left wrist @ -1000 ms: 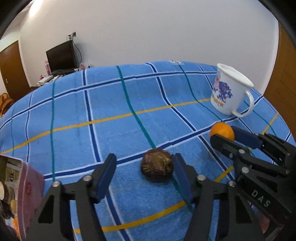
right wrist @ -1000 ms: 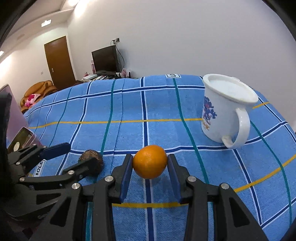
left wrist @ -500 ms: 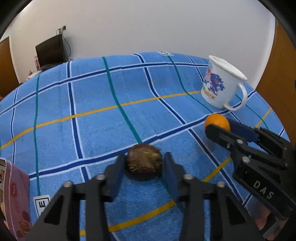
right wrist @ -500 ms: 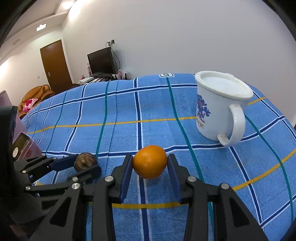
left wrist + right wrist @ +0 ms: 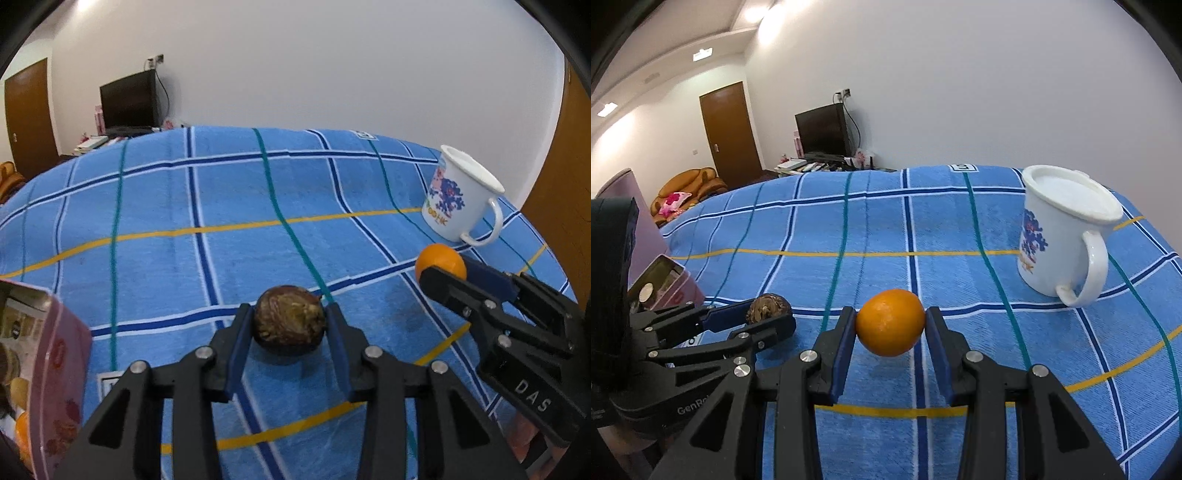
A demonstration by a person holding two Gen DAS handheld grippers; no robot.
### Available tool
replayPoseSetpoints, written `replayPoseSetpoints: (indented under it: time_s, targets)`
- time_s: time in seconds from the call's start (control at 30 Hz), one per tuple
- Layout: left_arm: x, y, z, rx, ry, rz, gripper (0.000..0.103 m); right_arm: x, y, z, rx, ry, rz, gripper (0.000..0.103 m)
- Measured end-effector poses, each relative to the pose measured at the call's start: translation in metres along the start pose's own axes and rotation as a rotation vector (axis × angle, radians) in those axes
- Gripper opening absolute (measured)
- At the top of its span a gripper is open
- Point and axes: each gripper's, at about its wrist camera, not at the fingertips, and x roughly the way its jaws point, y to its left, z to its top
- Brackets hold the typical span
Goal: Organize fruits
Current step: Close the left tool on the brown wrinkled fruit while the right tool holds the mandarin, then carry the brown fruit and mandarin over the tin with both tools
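My left gripper is shut on a dark brown wrinkled fruit and holds it just above the blue checked cloth. My right gripper is shut on an orange, lifted slightly off the cloth. In the left wrist view the orange sits in the right gripper at the right. In the right wrist view the brown fruit sits in the left gripper at the left.
A white mug with a blue print stands at the right of the cloth, also in the left wrist view. A pink box holding fruit stands at the near left edge. A TV and a door are far behind.
My left gripper closed on the brown fruit and raised it a little. The right gripper kept its hold on the orange and rose slightly.
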Motion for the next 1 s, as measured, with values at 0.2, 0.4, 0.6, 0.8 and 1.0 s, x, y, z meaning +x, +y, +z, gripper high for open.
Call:
replayPoseSetpoints:
  time_s: [0.2, 0.4, 0.6, 0.8, 1.0]
  targets:
    - [-0.014, 0.005, -0.006, 0.006, -0.042, 0.033, 0.041, -0.004, 0.004, 0.0, 0.005, -0.026, 0.027, 0.04]
    - [-0.025, 0.002, -0.011, 0.041, -0.087, 0.076, 0.041, -0.007, 0.012, 0.0, -0.004, -0.055, 0.052, 0.04]
    - [-0.039, 0.005, -0.018, 0.048, -0.125, 0.107, 0.041, -0.012, 0.021, -0.002, -0.027, -0.081, 0.061, 0.04]
    - [-0.048, 0.01, -0.025, 0.037, -0.144, 0.12, 0.041, -0.016, 0.029, -0.004, -0.05, -0.111, 0.074, 0.04]
    - [-0.055, 0.014, -0.03, 0.031, -0.157, 0.134, 0.041, -0.02, 0.036, -0.005, -0.072, -0.137, 0.089, 0.04]
